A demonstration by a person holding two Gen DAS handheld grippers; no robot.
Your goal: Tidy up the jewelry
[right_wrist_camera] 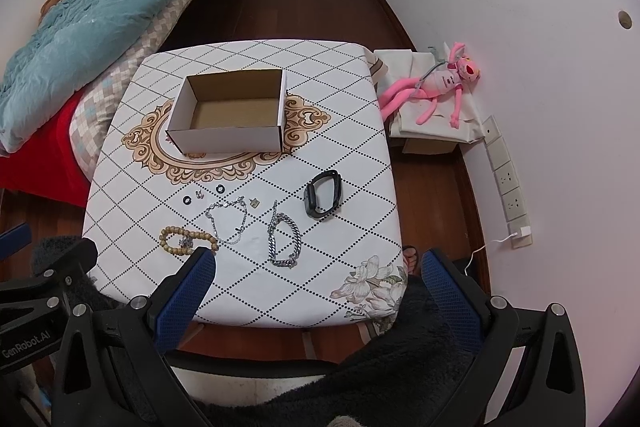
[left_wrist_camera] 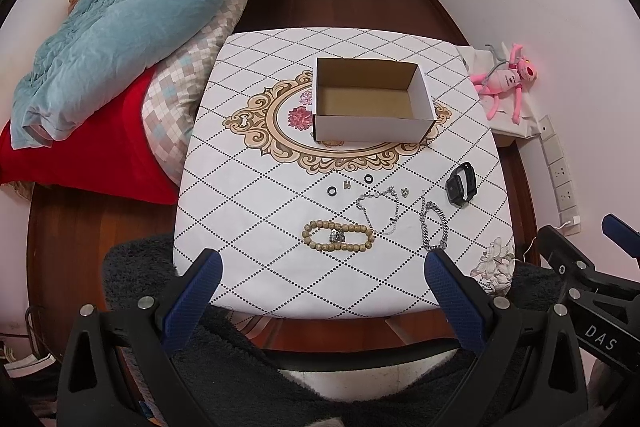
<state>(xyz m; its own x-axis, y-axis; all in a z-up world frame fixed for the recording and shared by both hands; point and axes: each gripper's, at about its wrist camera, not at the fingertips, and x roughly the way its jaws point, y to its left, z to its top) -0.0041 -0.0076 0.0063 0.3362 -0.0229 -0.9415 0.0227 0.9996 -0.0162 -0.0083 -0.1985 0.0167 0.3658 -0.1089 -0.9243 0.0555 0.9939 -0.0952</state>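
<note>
Left gripper [left_wrist_camera: 322, 265] wide apart, holding nothing, hanging just off the near table edge; blue textured pads on black plastic arms. Right gripper [right_wrist_camera: 318, 265] same: jaws spread, nothing between them, also at the near edge, the two side by side. Looks like a start pose, both backed off so the whole layout is in view before a first pick. Jewelry sits in a loose cluster on the near half of the table [left_wrist_camera: 240, 187], which is covered in a smooth white cloth with dotted diamond lines and an ornate tan medallion. Nearest the left gripper: beaded bracelet [left_wrist_camera: 338, 236], round wood-tone beads in a flattened loop with a small metal charm inside. Just beside it a thin silver chain [left_wrist_camera: 378, 209], fine links, limp. Further right a chunky silver chain [left_wrist_camera: 432, 225], heavy curb links, folded on itself. Behind these, two small black rings [left_wrist_camera: 331, 190] with tiny metal pieces near them, too small to tell what. Black smartwatch [left_wrist_camera: 461, 183] furthest right, rubbery strap looped closed, standing on its side. Open cardboard box [left_wrist_camera: 372, 103] stands well behind the cluster on the medallion, white outside, brown inside, nothing in it, likely the destination, so nothing sorted yet. Thin chain probably hardest to pinch off the flat cloth. Bed with teal quilt [left_wrist_camera: 132, 15] left, pink plush toy [left_wrist_camera: 506, 79] right.
</note>
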